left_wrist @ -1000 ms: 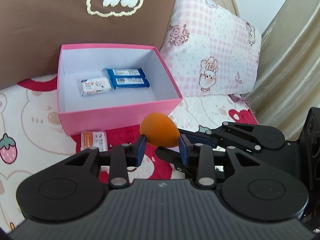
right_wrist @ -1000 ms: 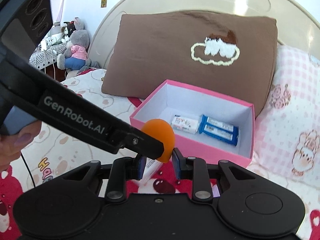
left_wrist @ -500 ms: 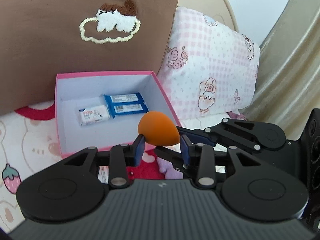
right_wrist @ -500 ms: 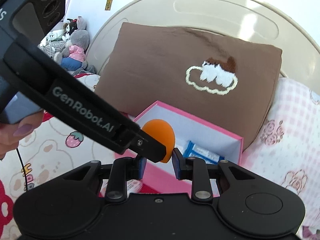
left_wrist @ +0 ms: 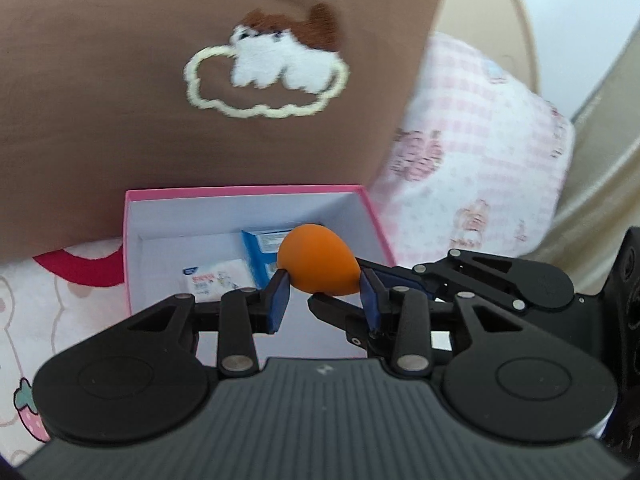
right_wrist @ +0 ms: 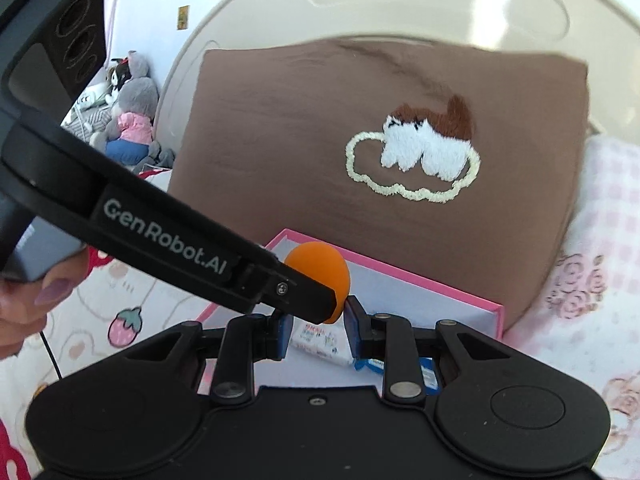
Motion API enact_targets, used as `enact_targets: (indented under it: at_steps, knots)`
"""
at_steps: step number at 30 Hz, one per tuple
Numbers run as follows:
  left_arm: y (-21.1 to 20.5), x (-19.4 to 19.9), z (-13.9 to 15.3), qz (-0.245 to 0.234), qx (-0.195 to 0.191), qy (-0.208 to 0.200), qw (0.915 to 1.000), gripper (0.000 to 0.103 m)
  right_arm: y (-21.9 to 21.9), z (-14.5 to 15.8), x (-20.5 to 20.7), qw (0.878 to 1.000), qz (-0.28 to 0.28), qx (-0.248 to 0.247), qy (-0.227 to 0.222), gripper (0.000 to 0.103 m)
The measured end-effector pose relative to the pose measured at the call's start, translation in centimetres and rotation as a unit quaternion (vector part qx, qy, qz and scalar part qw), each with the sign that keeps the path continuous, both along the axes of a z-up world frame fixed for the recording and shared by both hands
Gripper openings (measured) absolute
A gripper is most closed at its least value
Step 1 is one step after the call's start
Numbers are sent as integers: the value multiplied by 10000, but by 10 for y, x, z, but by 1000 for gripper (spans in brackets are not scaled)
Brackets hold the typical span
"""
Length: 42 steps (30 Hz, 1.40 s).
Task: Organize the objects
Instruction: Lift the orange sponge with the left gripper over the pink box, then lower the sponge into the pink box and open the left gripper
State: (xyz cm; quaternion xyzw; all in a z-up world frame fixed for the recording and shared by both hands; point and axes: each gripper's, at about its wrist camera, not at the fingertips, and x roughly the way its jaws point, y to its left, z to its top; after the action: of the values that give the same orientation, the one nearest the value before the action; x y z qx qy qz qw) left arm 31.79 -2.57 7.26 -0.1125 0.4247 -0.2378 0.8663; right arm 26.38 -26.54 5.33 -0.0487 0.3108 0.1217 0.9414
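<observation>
An orange egg-shaped sponge (left_wrist: pixel 320 264) hangs over the open pink box (left_wrist: pixel 248 191), which lies on the bed. My left gripper (left_wrist: pixel 323 292) is shut on the sponge, a blue pad against each side. From the right, my right gripper (left_wrist: pixel 344 292) reaches in and grips the same sponge (right_wrist: pixel 320 270) from below, its pads (right_wrist: pixel 352 326) close together. A finger of the left gripper (right_wrist: pixel 224 268) crosses the right wrist view and covers part of the sponge. In the box (right_wrist: pixel 400 270) lie a white packet (left_wrist: pixel 212 278) and blue packets (left_wrist: pixel 260 248).
A brown pillow (left_wrist: pixel 160 80) with a stitched cloud leans just behind the box, a pink checked pillow (left_wrist: pixel 480 160) to its right. The cream headboard (right_wrist: pixel 400 0) rises behind. Plush toys (right_wrist: pixel 128 120) sit far left. A person's hand (right_wrist: pixel 24 312) holds the left gripper.
Both grippers have carried the sponge forward together, from in front of the box to above its inside. The pillow looms closer, and the small packet on the sheet has left view.
</observation>
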Motion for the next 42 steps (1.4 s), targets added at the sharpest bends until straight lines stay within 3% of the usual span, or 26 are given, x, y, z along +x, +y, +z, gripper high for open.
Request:
enact_targets:
  at_steps: [3,8,11,26,29,36,42]
  knots:
    - [2,21,-11,149,75,97,9998,36,-6,-11,23,9998,50,171,116,32]
    - [0,52,-32,373,90,248,9990,36,2,-33,47,9986,190,-491,-7,32]
    - [-2,65,-48,435,142,343,9984,36,-6,-45,65,9990,199,-365,178,31]
    - [18,95,-116,1156,-204,697,9906,35,0,-95,123,9900,908,-789,742,31]
    - [19,96,-122,1174,-169,624,9910,35,5,-101,134,9844,1071,-1092,865,31]
    - [12,98,-123,1184,134,455,9918,35,0,-109,144,9856,1064,-927,931,29]
    - [12,91,-122,1173,115,468,9919,36,-8,-110,138,9860,937,-959,993,30]
